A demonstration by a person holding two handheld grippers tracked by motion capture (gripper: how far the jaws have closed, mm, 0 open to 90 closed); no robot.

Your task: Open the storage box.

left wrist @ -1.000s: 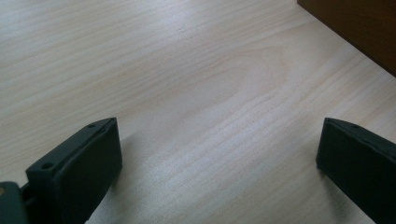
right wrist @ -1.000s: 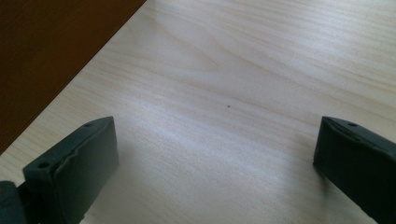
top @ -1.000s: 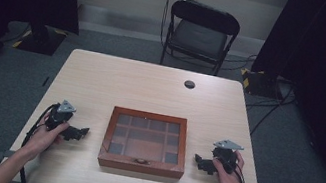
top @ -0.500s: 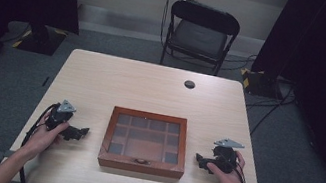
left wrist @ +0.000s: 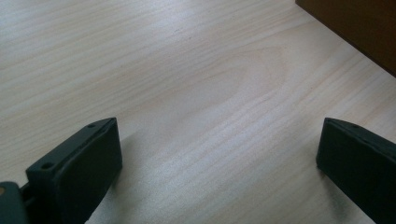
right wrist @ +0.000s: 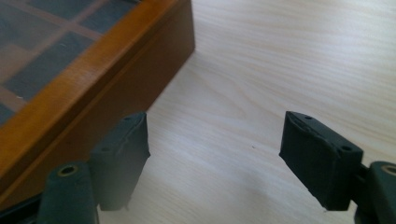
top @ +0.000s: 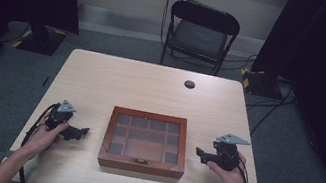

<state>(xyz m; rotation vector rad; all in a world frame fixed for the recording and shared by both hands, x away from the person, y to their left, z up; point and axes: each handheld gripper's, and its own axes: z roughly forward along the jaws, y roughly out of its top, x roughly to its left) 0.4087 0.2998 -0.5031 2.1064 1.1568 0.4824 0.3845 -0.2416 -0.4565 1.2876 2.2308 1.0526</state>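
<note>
Your jaws are wide apart on both sides, with nothing between them but bare wood. Your left gripper (top: 73, 131) sits low on the counter (top: 152, 84), pointing at the left side of the wooden box (top: 145, 141), with a gap between them. Your right gripper (top: 203, 154) points at the right side of the box; in the right gripper view the box's wall (right wrist: 140, 88) is just beside the near jaw. The box sits in the middle of the counter, close to your edge, with its glass lid (top: 147, 137) shut flat. A small catch (top: 140, 160) shows on the front, facing you. To do this step well, I think you should bring both grippers in slowly and at the same height. Keep the jaws apart until they are right at the box. Hold the box steady with one gripper so it does not slide, and use the other gently at the front, by the catch. Do not push hard on the glass.
</note>
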